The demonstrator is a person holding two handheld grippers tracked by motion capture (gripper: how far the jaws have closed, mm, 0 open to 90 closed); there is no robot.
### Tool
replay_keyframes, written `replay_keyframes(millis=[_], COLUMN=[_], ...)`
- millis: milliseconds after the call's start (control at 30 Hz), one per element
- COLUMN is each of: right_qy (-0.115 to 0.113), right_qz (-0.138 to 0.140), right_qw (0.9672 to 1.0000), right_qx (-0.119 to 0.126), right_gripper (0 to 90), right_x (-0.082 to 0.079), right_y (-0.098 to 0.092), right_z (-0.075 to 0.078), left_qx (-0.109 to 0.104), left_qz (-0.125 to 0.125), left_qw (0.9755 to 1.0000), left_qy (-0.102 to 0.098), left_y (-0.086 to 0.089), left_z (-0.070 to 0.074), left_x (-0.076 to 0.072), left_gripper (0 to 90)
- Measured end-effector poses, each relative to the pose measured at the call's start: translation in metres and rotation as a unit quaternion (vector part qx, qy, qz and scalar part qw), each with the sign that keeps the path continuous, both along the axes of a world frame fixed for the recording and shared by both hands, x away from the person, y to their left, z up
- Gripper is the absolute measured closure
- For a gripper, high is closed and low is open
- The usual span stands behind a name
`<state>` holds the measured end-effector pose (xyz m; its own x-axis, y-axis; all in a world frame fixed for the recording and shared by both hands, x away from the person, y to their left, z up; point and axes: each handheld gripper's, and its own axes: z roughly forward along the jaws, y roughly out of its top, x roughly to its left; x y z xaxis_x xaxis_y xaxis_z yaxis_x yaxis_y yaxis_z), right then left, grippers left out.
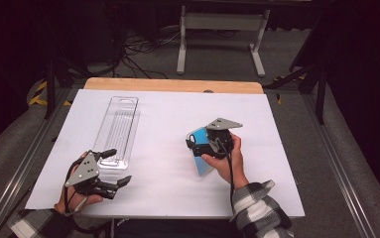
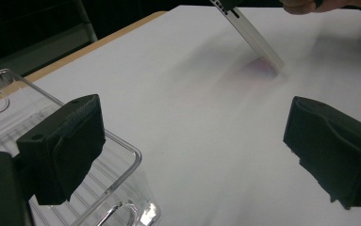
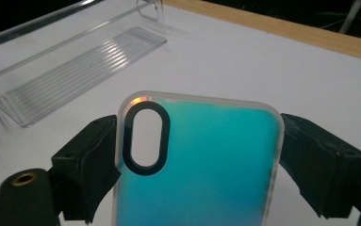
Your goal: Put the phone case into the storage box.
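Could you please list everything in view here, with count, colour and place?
phone case: one, teal-blue with a clear rim, clamped between the right gripper's jaws, tilted up off the sheet
tray: one, clear plastic, on the sheet's left half
sheet: one, white, covering the table
table: one, wooden, far edge showing
frame: one, white metal, on the floor beyond the table
left gripper: black, open, near the tray's near end
right gripper: black, shut on the phone case
sleeves: two, plaid, bottom edge

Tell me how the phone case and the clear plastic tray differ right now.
The phone case is tinted blue-teal; the clear plastic tray is colourless. The case is gripped across its sides by the right gripper, tilted off the table; the tray lies flat, unheld. The tray looks longer. Both are see-through plastic.
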<state>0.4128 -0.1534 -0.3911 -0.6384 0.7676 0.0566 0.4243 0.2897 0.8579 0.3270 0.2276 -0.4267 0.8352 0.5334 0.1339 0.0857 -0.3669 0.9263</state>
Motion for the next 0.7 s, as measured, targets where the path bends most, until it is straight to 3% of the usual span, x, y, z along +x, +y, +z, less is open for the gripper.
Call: replay_keyframes(millis=[33,67,200,300,467,600,633,700], right_qy=[0.0,-0.011,-0.023,-0.031,-0.039,-0.043,-0.043,-0.047], right_qz=[0.0,0.016,0.035,0.054,0.083,0.117,0.117,0.142], right_qw=[1.0,0.9996,0.9979,0.9958,0.992,0.9865,0.9865,0.9822], right_qx=[0.0,0.018,0.049,0.067,0.086,0.106,0.106,0.113], right_gripper=[16.1,16.3,16.6,16.8,16.9,16.9,16.9,16.9], right_x=[0.0,-0.001,-0.002,-0.004,-0.007,-0.011,-0.011,-0.014], right_y=[0.0,-0.006,-0.015,-0.018,-0.017,-0.015,-0.015,-0.012], right_z=[0.0,0.003,0.008,0.012,0.017,0.021,0.021,0.023], left_qx=[0.0,0.002,0.003,-0.002,0.0,-0.005,-0.005,-0.002], left_qz=[0.0,0.0,-0.003,-0.002,-0.02,-0.032,-0.038,-0.049], left_qw=[1.0,1.0,1.0,1.0,0.9998,0.9995,0.9992,0.9988], left_qy=[0.0,-0.003,-0.001,-0.003,-0.002,0.004,0.007,0.006], left_y=[0.0,0.0,-0.004,-0.008,-0.019,-0.025,-0.027,-0.033], left_z=[0.0,0.0,0.001,0.002,0.008,0.011,0.012,0.015], left_x=[0.0,0.0,0.0,0.003,0.011,0.016,0.018,0.021], left_gripper=[6.4,6.4,7.1,9.7,10.5,11.2,11.2,11.3])
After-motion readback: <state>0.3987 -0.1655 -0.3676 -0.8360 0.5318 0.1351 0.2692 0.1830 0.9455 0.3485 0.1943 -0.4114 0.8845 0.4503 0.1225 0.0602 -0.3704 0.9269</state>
